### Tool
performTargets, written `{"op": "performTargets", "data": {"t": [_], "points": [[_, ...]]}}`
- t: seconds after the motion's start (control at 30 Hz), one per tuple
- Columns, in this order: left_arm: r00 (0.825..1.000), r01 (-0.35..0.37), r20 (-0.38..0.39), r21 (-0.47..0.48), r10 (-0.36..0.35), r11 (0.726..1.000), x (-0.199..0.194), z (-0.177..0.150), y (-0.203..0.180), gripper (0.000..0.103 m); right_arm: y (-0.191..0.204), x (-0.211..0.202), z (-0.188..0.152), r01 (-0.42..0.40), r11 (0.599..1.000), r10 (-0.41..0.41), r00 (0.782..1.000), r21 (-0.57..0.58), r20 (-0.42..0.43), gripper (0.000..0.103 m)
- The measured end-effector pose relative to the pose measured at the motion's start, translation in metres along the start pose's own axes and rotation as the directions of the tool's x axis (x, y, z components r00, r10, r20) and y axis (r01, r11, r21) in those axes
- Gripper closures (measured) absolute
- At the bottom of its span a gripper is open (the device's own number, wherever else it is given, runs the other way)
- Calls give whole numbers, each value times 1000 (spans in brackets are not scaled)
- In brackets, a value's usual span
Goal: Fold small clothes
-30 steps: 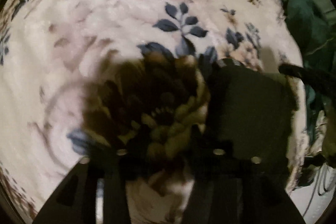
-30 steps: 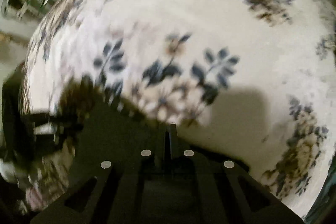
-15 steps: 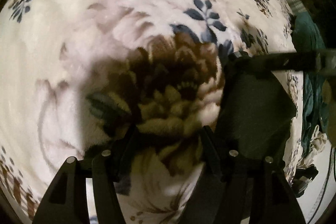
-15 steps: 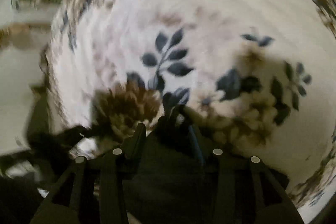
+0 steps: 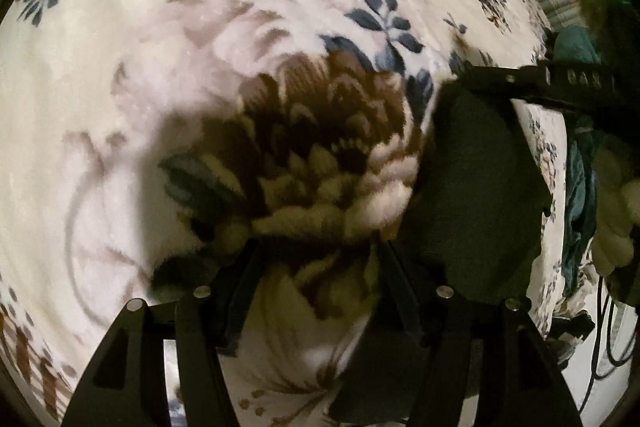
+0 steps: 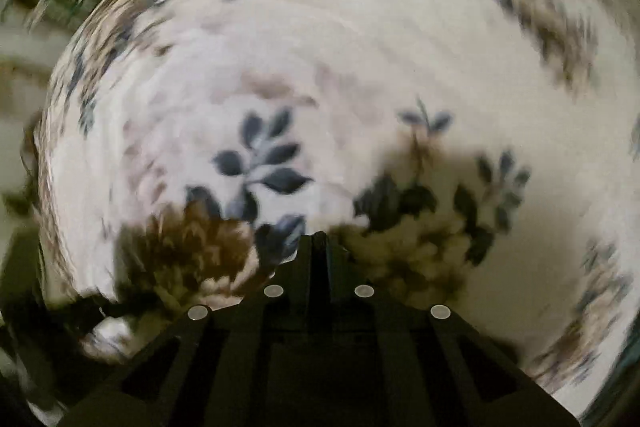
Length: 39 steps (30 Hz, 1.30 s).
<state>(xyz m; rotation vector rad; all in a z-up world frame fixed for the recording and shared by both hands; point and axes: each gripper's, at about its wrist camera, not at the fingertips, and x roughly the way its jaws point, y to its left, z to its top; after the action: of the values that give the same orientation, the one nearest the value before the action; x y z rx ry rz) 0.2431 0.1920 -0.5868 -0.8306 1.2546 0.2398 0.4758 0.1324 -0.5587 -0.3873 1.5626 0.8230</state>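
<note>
Dark green cloth [image 5: 476,187] lying flat on floral blanket [image 5: 200,27], just right of half-open, empty left gripper [image 5: 320,259]; right gripper [image 6: 318,239], jaws just closing, at its far edge, grip uncertain.

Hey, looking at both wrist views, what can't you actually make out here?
- Dark green garment: the left wrist view cuts off its lower edge behind the left tongs.
- Right tongs: right wrist view, closed, too dark to tell whether cloth is pinched.
- Floral blanket: right wrist view, pattern blurred by motion.
</note>
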Motion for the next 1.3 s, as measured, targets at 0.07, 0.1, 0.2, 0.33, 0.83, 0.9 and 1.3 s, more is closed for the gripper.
{"op": "performTargets", "data": {"t": [0.07,0.1,0.2,0.33,0.83,0.9,1.3], "points": [[1000,23,-8,6,-23,1000,-3,6,-5,44,-18,-5,1,-131,986,136,989,98,-48,91],[999,34,-8,10,-34,999,-4,9,-8,44,-27,-12,0,-168,977,176,983,134,-51,76],[997,79,-1,36,-79,996,-6,31,-25,44,-88,-73,-32,-197,939,170,978,283,119,56],[989,146,-42,88,-143,985,12,67,-61,44,-174,-118,-104,-65,873,-21,985,484,171,55],[991,134,13,117,-136,984,49,107,-94,86,-222,-62,-238,-187,728,-26,954,659,299,100],[994,102,11,142,-105,985,51,107,-100,87,-220,-82,-249,-161,724,-97,939,671,329,103],[996,-85,40,264,77,961,7,77,-108,55,-245,-81,-359,-419,483,182,907,769,380,47]]}}
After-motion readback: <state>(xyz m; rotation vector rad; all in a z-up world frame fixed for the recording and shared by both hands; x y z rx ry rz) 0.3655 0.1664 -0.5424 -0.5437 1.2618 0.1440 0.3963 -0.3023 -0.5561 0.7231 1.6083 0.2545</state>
